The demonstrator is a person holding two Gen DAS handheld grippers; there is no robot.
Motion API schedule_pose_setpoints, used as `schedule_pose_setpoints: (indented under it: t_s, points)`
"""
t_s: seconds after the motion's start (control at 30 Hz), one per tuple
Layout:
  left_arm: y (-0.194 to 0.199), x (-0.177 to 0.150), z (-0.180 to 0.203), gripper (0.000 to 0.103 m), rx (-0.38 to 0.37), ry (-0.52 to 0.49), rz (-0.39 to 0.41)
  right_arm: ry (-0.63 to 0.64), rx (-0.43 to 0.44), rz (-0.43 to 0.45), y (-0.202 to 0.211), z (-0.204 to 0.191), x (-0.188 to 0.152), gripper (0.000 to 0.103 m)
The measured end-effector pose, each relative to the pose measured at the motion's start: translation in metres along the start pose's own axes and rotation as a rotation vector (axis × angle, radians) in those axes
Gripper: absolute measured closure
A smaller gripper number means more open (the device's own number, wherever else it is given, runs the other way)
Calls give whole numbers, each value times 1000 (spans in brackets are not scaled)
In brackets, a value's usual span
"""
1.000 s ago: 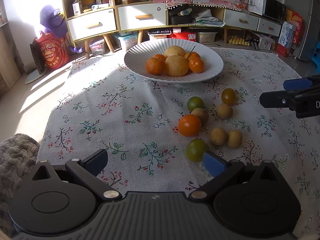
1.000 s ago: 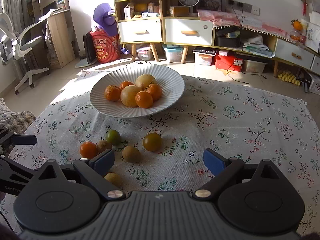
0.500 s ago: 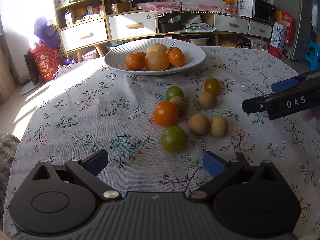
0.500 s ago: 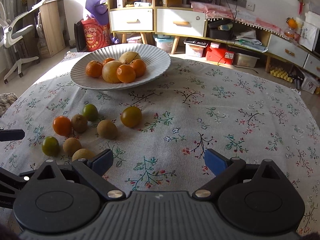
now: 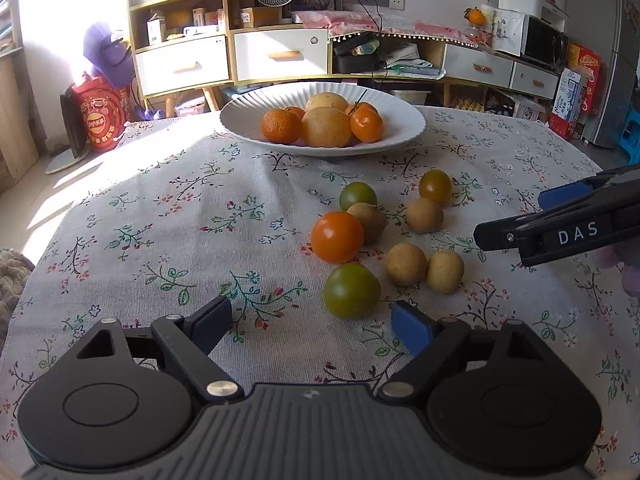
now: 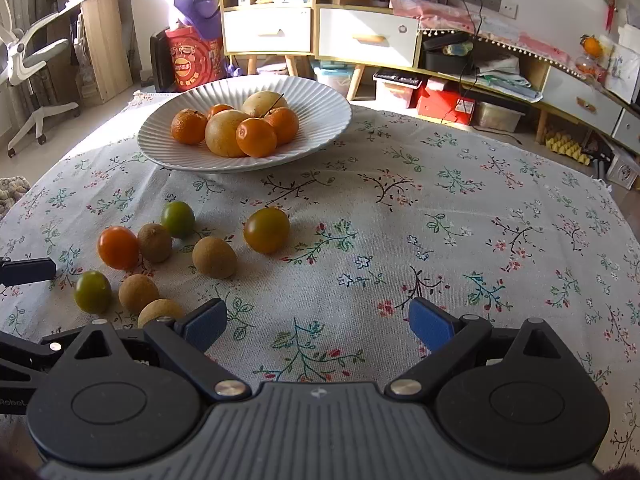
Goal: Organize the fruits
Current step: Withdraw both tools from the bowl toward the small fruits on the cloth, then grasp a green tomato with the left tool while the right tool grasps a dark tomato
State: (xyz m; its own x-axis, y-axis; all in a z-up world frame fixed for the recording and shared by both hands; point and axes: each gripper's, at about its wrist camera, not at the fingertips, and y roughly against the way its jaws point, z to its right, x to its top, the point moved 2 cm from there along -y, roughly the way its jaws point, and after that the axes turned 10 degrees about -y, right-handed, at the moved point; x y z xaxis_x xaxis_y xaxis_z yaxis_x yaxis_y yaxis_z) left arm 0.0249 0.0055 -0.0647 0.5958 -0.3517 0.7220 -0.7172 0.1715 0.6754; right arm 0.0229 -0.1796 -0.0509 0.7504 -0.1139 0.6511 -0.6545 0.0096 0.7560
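Living room, floral-cloth counter [image 5: 168, 216]. Plate [image 5: 248, 120] holds 6 fruits, likely the sort target. Near side of plate, loose: 4 tomatoes, 4 brown fruits. Left tool [image 5: 312, 322] has just been closing, nothing between; green tomato [image 5: 351, 290] just ahead. Right tool [image 6: 318, 322] wide, empty.

Tablecloth [image 5: 168, 216]: woven cloth, matt, coarse weave with a printed flower pattern.
Plate [image 5: 248, 114]: white, ribbed, a soft glazed sheen.
Orange tomato [image 5: 337, 237]: smooth, glossy skin.
Green tomato [image 5: 351, 290]: smooth, slight shine.
Brown fruits [image 5: 406, 264]: dull, rough, speckled skin.
Left gripper [image 5: 316, 320]: matt black plastic, blue rubbery-looking pads, bright metal pins.
Drawer cabinet [image 6: 276, 30]: pale wood frame, white fronts.
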Motion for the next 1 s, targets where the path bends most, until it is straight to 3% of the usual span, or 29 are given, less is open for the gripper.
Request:
schedule_pose_setpoints:
  t_s: [0.4, 0.6, 0.67, 1.0]
  points:
    - [-2, 6, -4, 52, -21, 64, 23, 27, -21, -3, -15, 3, 5, 8]
    - [-2, 9, -2, 75, -44, 73, 19, 43, -15, 8, -20, 0, 10, 14]
    - [-2, 9, -1, 87, -55, 69, 14, 55, -8, 12, -21, -3, 12, 17]
    - [-2, 10, -3, 88, -68, 68, 0, 96, 14, 22, -27, -16, 21, 30]
